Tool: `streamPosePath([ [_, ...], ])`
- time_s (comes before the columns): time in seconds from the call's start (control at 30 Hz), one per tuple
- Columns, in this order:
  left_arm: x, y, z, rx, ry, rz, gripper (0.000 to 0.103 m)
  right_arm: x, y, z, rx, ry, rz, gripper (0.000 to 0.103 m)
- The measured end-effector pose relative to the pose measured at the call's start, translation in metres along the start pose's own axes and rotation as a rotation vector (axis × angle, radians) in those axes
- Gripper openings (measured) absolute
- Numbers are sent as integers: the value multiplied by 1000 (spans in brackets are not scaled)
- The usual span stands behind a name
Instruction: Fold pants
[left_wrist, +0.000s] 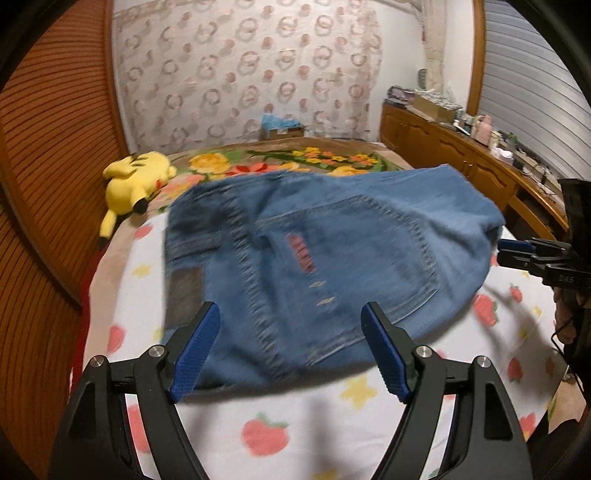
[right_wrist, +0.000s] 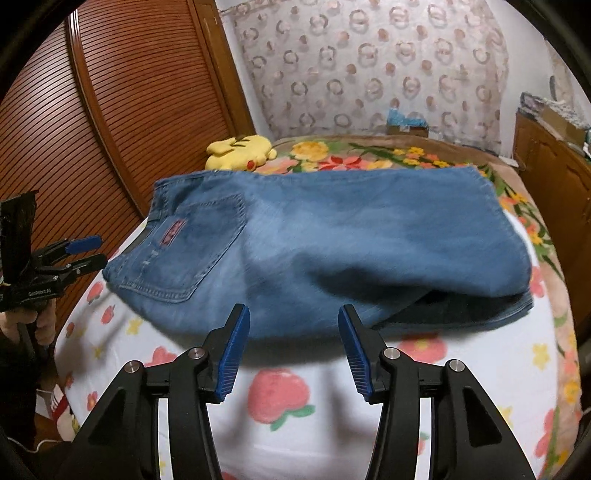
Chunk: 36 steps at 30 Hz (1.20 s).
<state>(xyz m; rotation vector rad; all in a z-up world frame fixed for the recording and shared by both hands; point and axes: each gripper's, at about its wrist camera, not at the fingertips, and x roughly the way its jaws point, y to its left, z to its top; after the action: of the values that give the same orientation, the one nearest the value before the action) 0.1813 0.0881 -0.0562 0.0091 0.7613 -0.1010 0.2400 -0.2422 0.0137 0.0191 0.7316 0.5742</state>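
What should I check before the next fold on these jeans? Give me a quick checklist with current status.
1. Left gripper free of cloth: ok, jaws wide open with the jeans lying beyond the pads.
2. Right gripper free of cloth: ok, jaws open, nothing between them.
3. Jeans already folded once: ok, a doubled layer shows at the right end, with the back pocket facing up.
4. Jeans fully on the bed: ok, all of them rest on the fruit-print cover.
5. Yellow plush toy clear of the fold path: ok, it lies beyond the jeans by the far corner.
6. Layers lying flat: cannot tell, both views are blurred.
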Motion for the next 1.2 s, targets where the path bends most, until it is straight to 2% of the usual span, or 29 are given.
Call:
streamPosePath([
  [0.23,4,32,-27,-66,34,57,77,13,7,0,-13,56,53,52],
  [0.6,23,64,-39,-134,70,85,66,45,19,5,-72,140,123,52],
  [0.67,25,67,-39,-141,74,74,57,47,21,9,-78,137,136,52],
  [0.8,28,69,-37,-138,74,72,45,47,25,14,-74,106,169,52],
  [0.87,26,68,-36,-136,71,55,32,45,25,16,-77,84,186,52],
  [0.9,26,67,-36,-133,71,47,30,46,26,16,-79,79,193,52],
  [0.93,25,66,-35,-126,68,48,24,46,27,15,-80,77,198,51],
  [1.0,24,63,-33,-119,66,44,12,46,28,14,-89,71,204,28],
  [1.03,22,61,-32,-113,58,68,3,46,29,13,-96,68,200,24],
  [1.07,17,61,-29,-108,44,90,3,45,30,12,-100,62,198,13],
  [1.1,13,61,-27,-111,32,88,3,43,31,11,-104,58,204,6],
  [1.2,0,61,-18,-100,4,85,2,32,36,12,-117,27,217,5],
])
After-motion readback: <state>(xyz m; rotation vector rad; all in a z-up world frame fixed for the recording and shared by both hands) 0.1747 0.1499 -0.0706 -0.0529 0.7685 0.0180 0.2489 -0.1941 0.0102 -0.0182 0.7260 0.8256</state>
